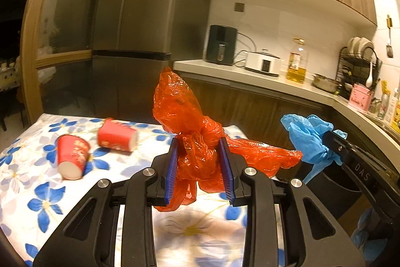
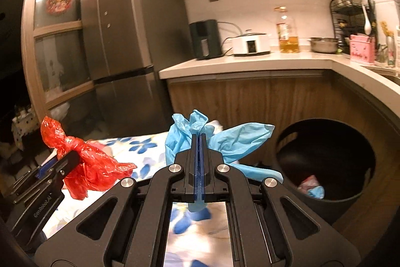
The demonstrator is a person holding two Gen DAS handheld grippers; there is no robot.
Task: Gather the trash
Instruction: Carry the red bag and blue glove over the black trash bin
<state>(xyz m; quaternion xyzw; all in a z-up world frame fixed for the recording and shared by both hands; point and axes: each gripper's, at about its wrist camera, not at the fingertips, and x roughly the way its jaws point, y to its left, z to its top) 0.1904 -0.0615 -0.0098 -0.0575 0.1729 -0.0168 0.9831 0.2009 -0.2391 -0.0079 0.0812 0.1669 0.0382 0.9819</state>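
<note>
Above the floral-cloth tabletop (image 1: pixel 37 192), the left claw (image 1: pixel 200 154) grips a crumpled red plastic bag (image 1: pixel 185 116), the right claw (image 2: pixel 199 142) a crumpled blue plastic bag (image 2: pixel 225 139); the round black bin (image 2: pixel 325 159) waits, 2 red paper cups (image 1: pixel 72 154) remain

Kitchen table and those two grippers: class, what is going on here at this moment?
A person is clearing trash with a gripper in each hand. The left gripper is clamped on a crumpled red plastic bag, and the right gripper is shut on a blue plastic bag; both bags are lifted off the flowered tablecloth. A black bin stands open beside the table with some scraps already inside. Two red paper cups lie tipped on the table, not yet collected.
</note>
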